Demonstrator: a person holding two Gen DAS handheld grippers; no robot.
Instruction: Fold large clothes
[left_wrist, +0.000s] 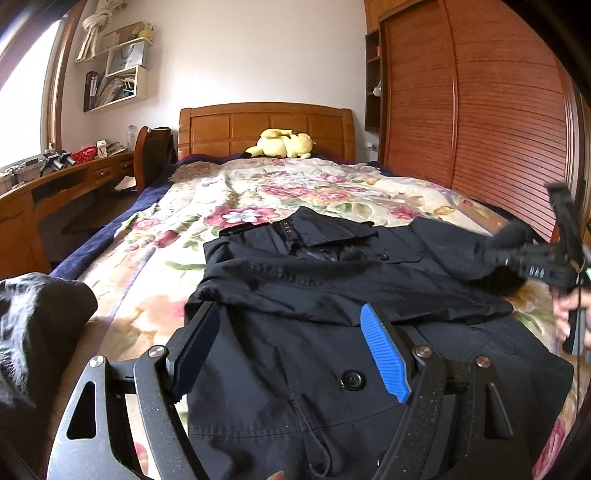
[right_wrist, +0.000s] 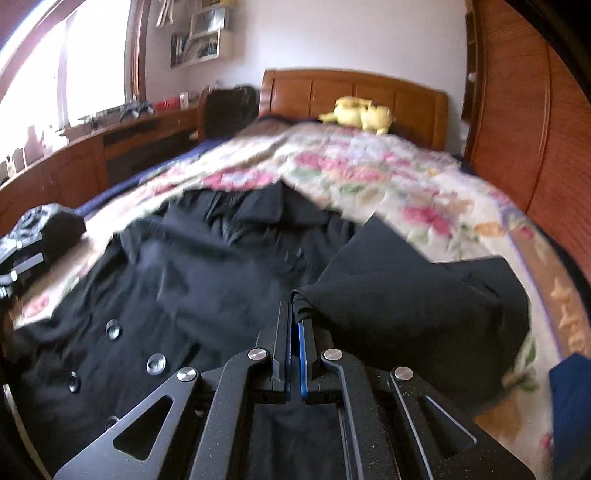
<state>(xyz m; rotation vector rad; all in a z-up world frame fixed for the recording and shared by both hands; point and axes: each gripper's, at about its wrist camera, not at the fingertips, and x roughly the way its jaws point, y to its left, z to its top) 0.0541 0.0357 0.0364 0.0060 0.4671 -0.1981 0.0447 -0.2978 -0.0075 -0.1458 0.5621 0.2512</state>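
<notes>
1. Wide bed under a floral quilt (left_wrist: 229, 206): the big black buttoned coat (left_wrist: 295, 369) lies flat on it, collar toward the headboard.
2. Right claw (right_wrist: 295, 314) is clamped on the coat's black sleeve (right_wrist: 388, 295); best carried straight across the chest, kept taut.
3. Left claw (left_wrist: 291, 332) hovers gaping, empty, ready to pin the fold.
</notes>
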